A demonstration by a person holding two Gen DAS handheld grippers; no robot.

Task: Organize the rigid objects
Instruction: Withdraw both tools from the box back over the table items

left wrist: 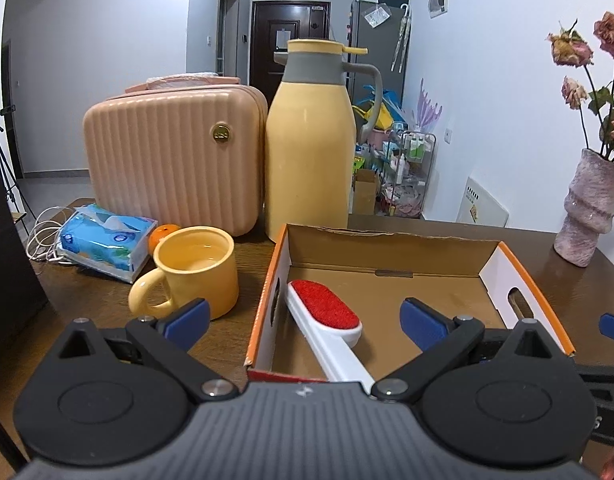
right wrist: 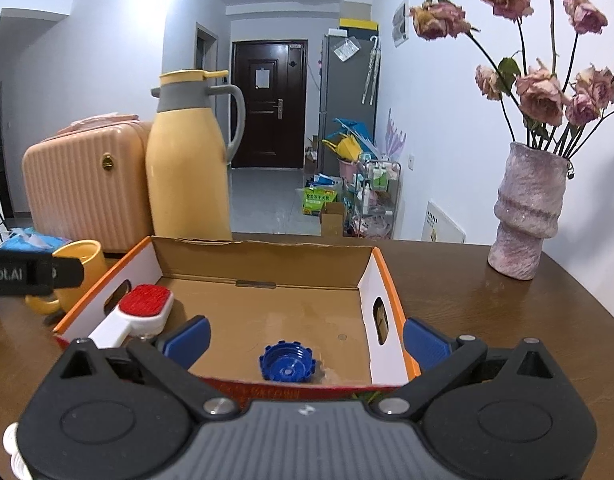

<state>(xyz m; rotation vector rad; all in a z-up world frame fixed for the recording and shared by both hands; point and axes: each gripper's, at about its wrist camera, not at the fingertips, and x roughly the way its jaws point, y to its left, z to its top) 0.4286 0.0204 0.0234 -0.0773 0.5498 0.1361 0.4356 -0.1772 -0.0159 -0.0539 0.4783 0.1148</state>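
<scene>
Box [right wrist: 263, 300] sits center frame in both views, open top toward us, so it's the obvious drop spot. Lint brush [left wrist: 327, 316] lies along its left wall, blue cap [right wrist: 287, 366] near the front edge lower center. Both our left tongs [left wrist: 303, 322] and right tongs [right wrist: 305, 338] are spread apart holding nothing, hovering at the box's near edge. Mug [left wrist: 195, 268], yellow thermos [left wrist: 311, 148] and pink case [left wrist: 171, 156] crowd the left, vase [right wrist: 527, 216] far right, all on the dark wood desk [right wrist: 487, 312]; a hallway with a door runs behind.
</scene>
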